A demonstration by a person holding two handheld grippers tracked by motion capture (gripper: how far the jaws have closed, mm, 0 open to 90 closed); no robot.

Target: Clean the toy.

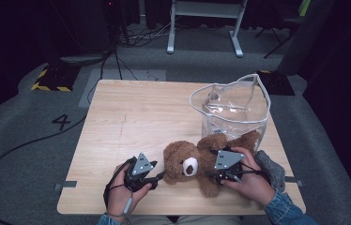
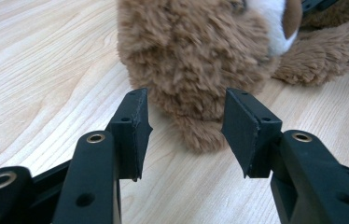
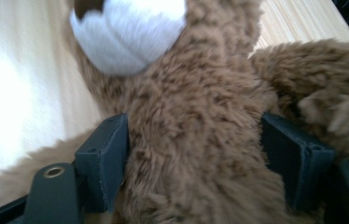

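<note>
Brown plush teddy bear (image 1: 197, 161) lies on its back on the wooden worktop (image 1: 131, 117), just in front of the clear plastic bag (image 1: 232, 105), head toward the left claw (image 1: 157, 177), whose jaws stand spread at its ear without touching. The right claw (image 1: 221, 177) straddles its body, fur touching both pads. Floor marking reads "4" (image 1: 61, 122).
</note>
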